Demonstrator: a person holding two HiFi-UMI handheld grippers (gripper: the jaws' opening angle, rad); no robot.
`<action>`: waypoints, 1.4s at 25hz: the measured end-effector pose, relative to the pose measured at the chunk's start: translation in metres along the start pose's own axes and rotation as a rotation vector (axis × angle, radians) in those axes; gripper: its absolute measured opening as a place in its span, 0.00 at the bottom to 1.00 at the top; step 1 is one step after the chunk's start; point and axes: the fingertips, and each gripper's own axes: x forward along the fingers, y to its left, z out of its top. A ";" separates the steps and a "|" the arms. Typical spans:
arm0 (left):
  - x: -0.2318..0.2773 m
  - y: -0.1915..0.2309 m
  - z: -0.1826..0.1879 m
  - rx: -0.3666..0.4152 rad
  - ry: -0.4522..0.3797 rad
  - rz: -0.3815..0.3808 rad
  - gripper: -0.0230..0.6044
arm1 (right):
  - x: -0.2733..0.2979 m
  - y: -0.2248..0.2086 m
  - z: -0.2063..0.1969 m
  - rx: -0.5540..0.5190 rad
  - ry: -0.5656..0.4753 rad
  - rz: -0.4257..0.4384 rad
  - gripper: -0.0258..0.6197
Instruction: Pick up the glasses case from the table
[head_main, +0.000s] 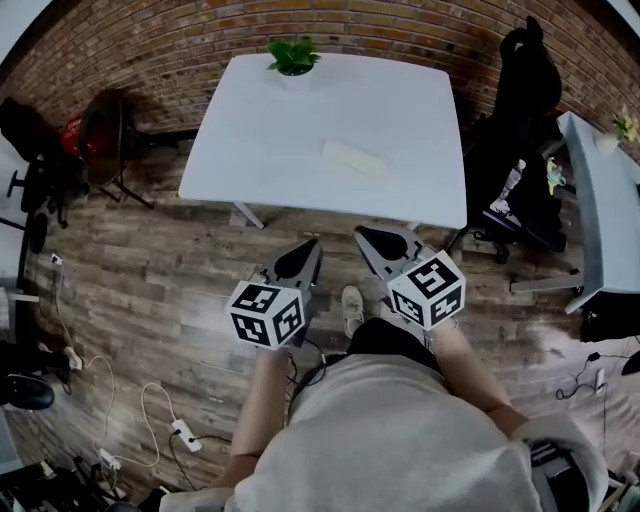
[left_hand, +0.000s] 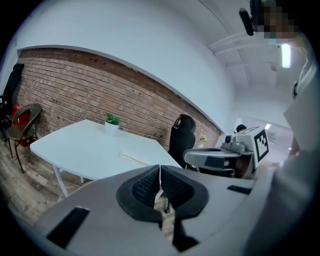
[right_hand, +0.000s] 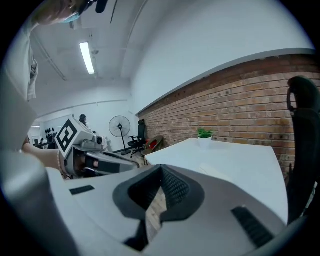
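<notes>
Left hand-held gripper (head_main: 311, 244), closed, faces glasses case (head_main: 353, 157) lying upper-left to lower-right.

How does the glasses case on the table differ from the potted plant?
The glasses case lies flat and low; the potted plant stands upright. The case is pale, nearly matching the table; the plant has green leaves above a white pot. The case sits near the table's middle, the plant at its far edge. Both rest on the table.
</notes>
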 end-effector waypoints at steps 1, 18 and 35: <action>0.011 0.005 0.008 -0.002 0.001 -0.001 0.05 | 0.007 -0.012 0.005 0.000 -0.001 0.005 0.04; 0.130 0.032 0.050 0.062 0.140 -0.001 0.05 | 0.048 -0.148 0.027 0.109 -0.034 -0.033 0.04; 0.210 0.068 0.069 0.399 0.292 -0.174 0.05 | 0.062 -0.205 -0.003 0.281 0.008 -0.263 0.04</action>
